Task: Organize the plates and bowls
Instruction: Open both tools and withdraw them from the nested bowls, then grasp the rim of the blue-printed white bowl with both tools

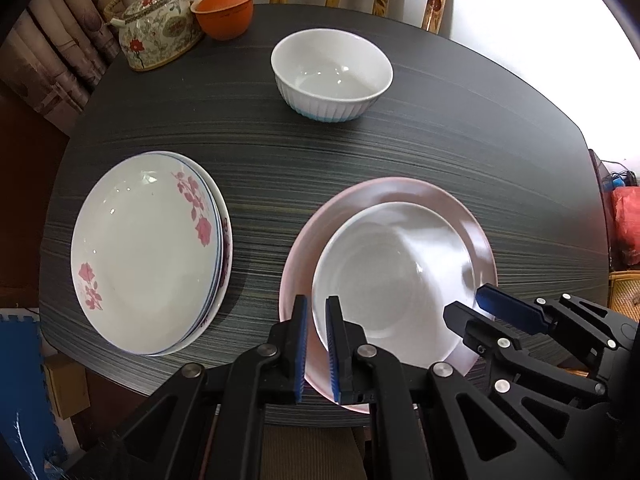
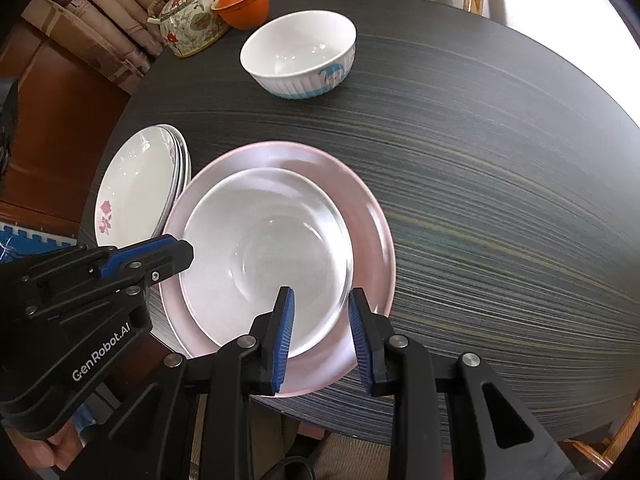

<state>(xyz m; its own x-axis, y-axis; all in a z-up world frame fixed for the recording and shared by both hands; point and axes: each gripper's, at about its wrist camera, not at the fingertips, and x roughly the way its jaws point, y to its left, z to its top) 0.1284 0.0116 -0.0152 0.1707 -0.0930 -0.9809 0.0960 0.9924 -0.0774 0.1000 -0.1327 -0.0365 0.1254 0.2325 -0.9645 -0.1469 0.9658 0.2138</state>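
Your white bowl (image 2: 266, 258) sits nested on the pink plate (image 2: 368, 216); your left gripper (image 1: 316, 344) pinches its rim, your right gripper (image 2: 320, 340) stands slightly parted, gripping nothing. 2 floral plates (image 1: 148, 252) are stacked; 1 ribbed bowl (image 1: 332, 74) waits apart

White bowl (image 2: 266, 256) on pink plate (image 2: 372, 216), near table (image 2: 500, 208) edge. Right gripper (image 2: 322, 336) jaws apart astride bowl's near rim. Left gripper (image 2: 160, 256) at bowl's left rim. Ribbed bowl (image 2: 300, 58) farther back; flowered plates (image 2: 136, 184) left.
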